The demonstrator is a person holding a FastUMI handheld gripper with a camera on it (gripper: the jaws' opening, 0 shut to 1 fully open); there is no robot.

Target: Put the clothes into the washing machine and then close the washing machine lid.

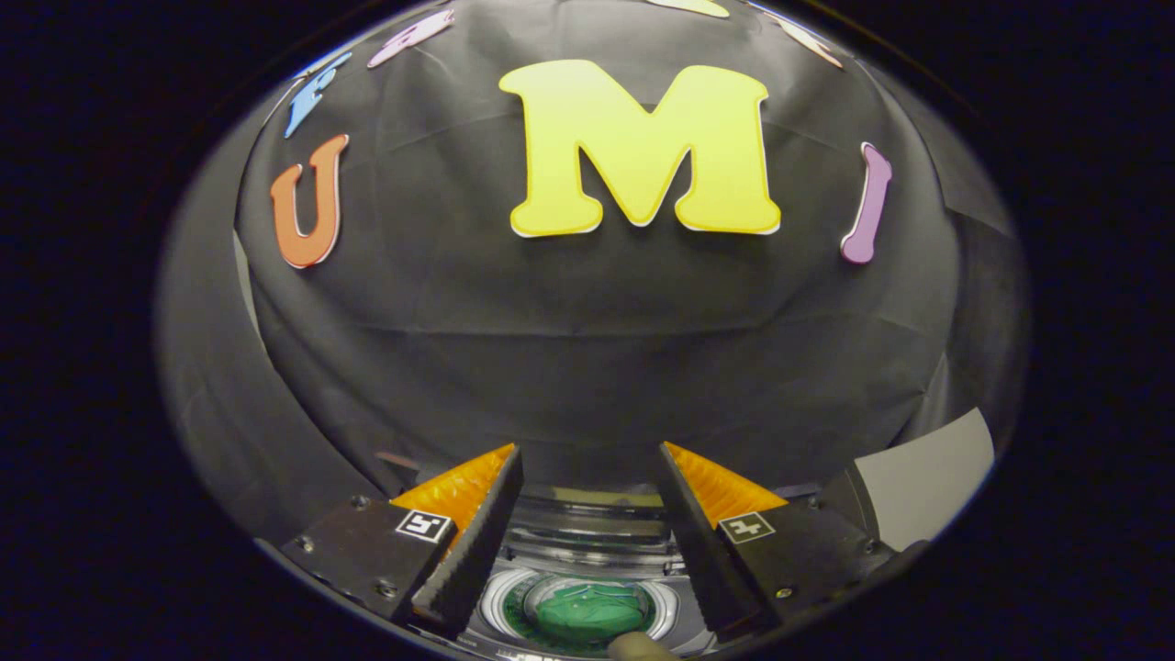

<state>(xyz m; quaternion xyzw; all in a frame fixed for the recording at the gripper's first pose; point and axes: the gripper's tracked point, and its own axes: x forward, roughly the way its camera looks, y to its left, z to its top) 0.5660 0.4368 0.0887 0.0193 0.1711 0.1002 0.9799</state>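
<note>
Green clothes [587,613] seem already inside the washing machine drum [500,606]; our gripper [587,496] hangs spread and empty, so we reach for the lid squarely.

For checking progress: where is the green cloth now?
In the gripper view, the green cloth lies inside the washing machine drum, between and below the open gripper.

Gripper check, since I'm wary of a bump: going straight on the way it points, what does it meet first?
Probably the booth's black cloth wall; the open gripper points above the washing machine and green clothes. Depth is unclear.
</note>
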